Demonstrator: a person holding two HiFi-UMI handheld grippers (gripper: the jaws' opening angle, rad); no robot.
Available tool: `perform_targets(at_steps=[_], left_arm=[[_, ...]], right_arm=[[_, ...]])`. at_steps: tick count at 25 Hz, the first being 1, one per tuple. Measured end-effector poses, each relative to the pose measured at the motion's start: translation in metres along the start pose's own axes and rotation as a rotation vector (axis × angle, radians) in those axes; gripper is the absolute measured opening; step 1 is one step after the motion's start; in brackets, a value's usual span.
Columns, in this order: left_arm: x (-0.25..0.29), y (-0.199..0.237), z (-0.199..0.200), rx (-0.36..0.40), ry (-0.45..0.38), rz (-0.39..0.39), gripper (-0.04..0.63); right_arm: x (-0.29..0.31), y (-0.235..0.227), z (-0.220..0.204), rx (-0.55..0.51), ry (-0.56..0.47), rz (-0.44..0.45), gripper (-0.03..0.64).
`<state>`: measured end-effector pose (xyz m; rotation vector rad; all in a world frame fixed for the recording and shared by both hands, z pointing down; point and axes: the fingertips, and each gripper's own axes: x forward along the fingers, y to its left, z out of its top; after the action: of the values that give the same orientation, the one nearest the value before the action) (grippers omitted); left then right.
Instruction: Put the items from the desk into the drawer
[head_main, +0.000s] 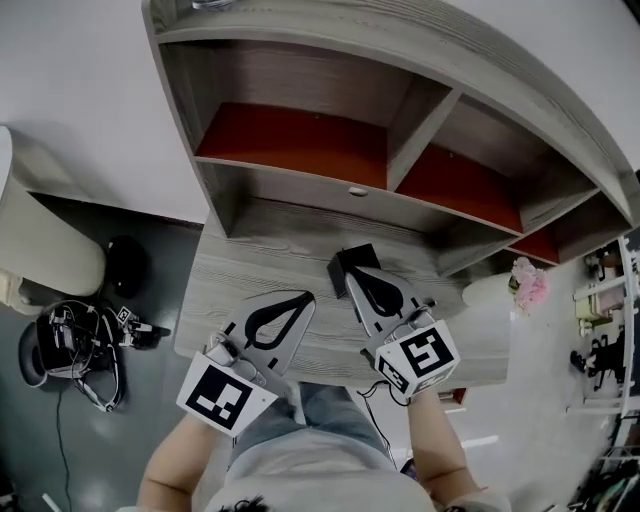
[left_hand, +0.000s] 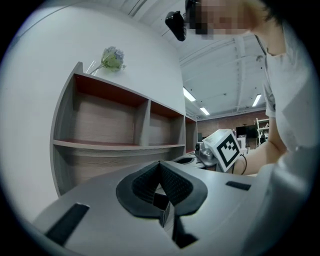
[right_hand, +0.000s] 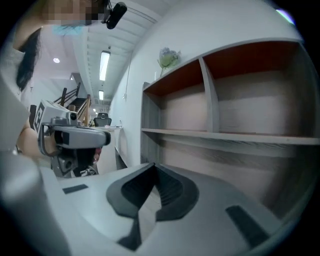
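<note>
While you hold both claws low over the desk (head_main: 262, 262), your left claw (head_main: 306, 297) is pinched shut on nothing. Your right claw (head_main: 353, 273) is shut and empty too, its tip over a black box (head_main: 345, 258) on the desk; contact is unclear. Beyond stands the shelf unit (head_main: 300, 186).
</note>
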<state>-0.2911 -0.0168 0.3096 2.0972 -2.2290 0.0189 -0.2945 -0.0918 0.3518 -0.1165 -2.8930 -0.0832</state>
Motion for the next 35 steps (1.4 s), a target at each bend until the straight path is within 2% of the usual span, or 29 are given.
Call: perform_targets(at_steps=[9, 19, 22, 27, 29, 35], left_arm=[[0.019, 0.027, -0.021, -0.037, 0.046, 0.100, 0.002], [0.027, 0.039, -0.050, -0.085, 0.096, 0.154, 0.002], [0.025, 0.041, -0.055, -0.090, 0.108, 0.170, 0.002], [0.020, 0.044, -0.060, -0.107, 0.117, 0.198, 0.002], [0.019, 0.045, -0.060, -0.108, 0.117, 0.205, 0.002], [0.017, 0.046, -0.061, -0.115, 0.116, 0.213, 0.002]], right_arm=[[0.052, -0.054, -0.069, 0.011, 0.186, 0.041, 0.032], [0.078, -0.066, -0.131, -0.005, 0.350, 0.071, 0.060], [0.083, -0.067, -0.139, -0.025, 0.375, 0.065, 0.067], [0.092, -0.065, -0.146, -0.116, 0.432, 0.050, 0.072], [0.093, -0.063, -0.147, -0.143, 0.451, 0.042, 0.048], [0.091, -0.058, -0.148, -0.155, 0.448, 0.039, 0.034]])
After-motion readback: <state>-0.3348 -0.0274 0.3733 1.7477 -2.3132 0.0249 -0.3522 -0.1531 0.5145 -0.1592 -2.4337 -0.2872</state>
